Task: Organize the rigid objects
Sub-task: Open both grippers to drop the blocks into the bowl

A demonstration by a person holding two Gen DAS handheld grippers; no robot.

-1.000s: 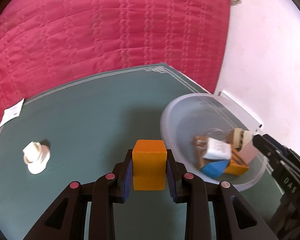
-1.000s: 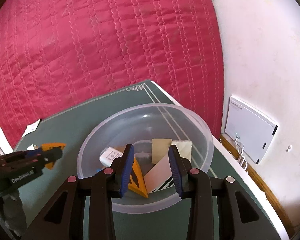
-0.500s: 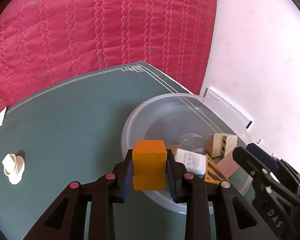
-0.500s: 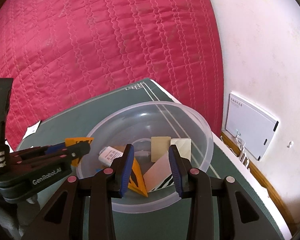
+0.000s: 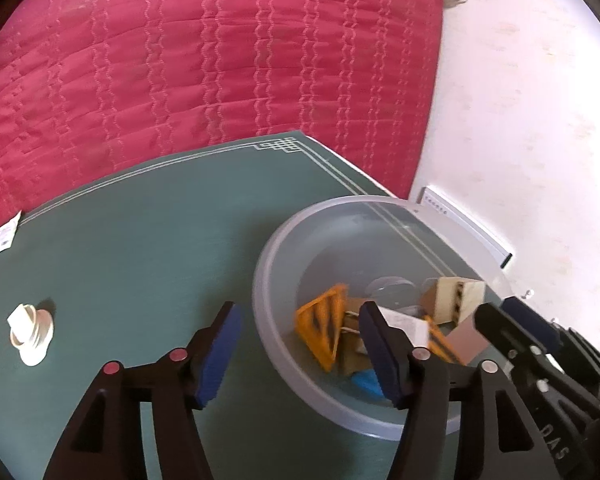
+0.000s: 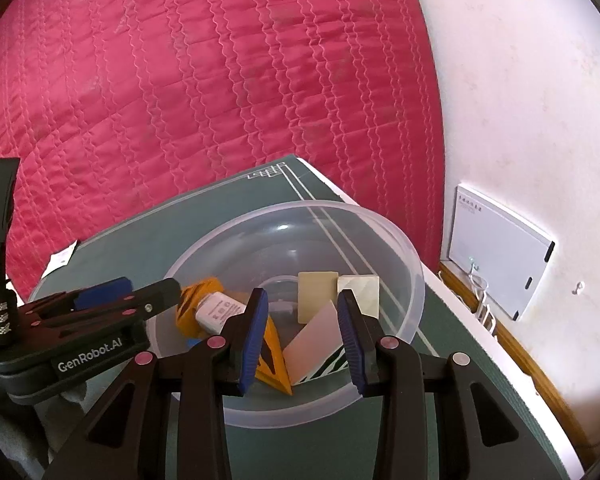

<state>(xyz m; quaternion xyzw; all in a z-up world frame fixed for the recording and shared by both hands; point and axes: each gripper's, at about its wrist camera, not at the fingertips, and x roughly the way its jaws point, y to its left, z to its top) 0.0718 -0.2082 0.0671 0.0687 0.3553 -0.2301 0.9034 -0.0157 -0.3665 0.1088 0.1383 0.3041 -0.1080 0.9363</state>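
Note:
A clear plastic bowl (image 5: pixel 276 344) (image 6: pixel 396 240) stands on the green table and holds several blocks. The orange block (image 5: pixel 324 332) (image 6: pixel 198 292) lies inside it at the left, beside a white box (image 6: pixel 218 312), two pale wooden blocks (image 6: pixel 358 292) and an orange wedge (image 6: pixel 274 364). My left gripper (image 5: pixel 300 352) is open and empty over the bowl's left rim; it also shows in the right wrist view (image 6: pixel 140 296). My right gripper (image 6: pixel 302 336) is open and empty over the bowl's near rim; its fingers (image 5: pixel 512 332) show at the right of the left wrist view.
A white screw cap (image 5: pixel 30 332) lies on the table at the left. A paper slip (image 5: pixel 0 238) lies at the table's far left edge. A red quilted bed (image 5: pixel 220 60) is behind the table. A white wall panel (image 6: pixel 500 256) is at the right.
My left gripper moved right over the bowl, opened and let go of the orange block, which now lies in the bowl. The right gripper has stayed in place.

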